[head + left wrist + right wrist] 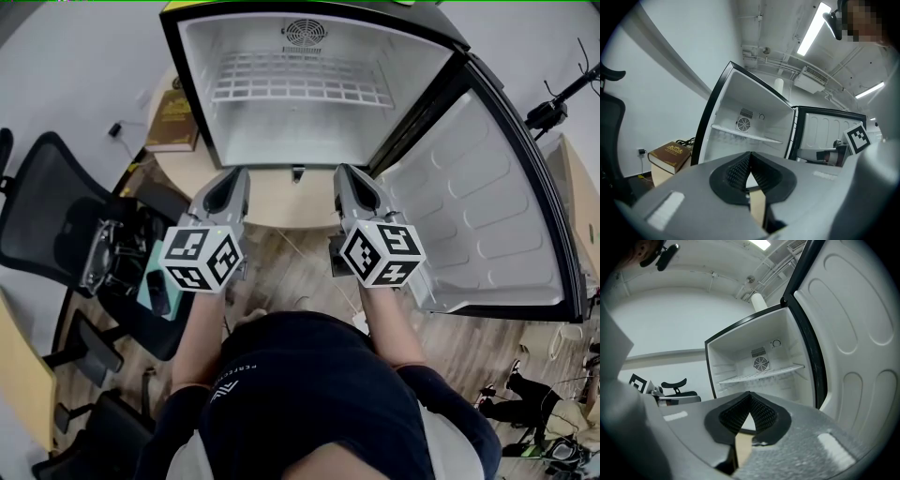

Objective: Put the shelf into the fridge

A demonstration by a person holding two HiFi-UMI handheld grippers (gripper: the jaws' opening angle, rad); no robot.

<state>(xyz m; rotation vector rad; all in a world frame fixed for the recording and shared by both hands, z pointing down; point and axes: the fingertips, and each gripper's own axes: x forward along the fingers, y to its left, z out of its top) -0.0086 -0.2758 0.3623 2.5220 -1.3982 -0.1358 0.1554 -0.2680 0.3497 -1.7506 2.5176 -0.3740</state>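
The small fridge (202,103) stands open in the head view, its door (487,206) swung out to the right. A white wire shelf (298,89) lies level inside it, about halfway up; it also shows in the left gripper view as the shelf (745,132) and in the right gripper view as the shelf (761,374). My left gripper (236,173) and right gripper (347,172) are side by side just in front of the fridge opening, pointing into it. Both are shut with nothing between the jaws, as the left gripper (750,154) and right gripper (750,393) views confirm.
The fridge sits on a round wooden table (281,202). A brown book (172,120) lies on the table left of the fridge. A black office chair (47,216) stands at the left, another chair below it. The open door blocks the right side.
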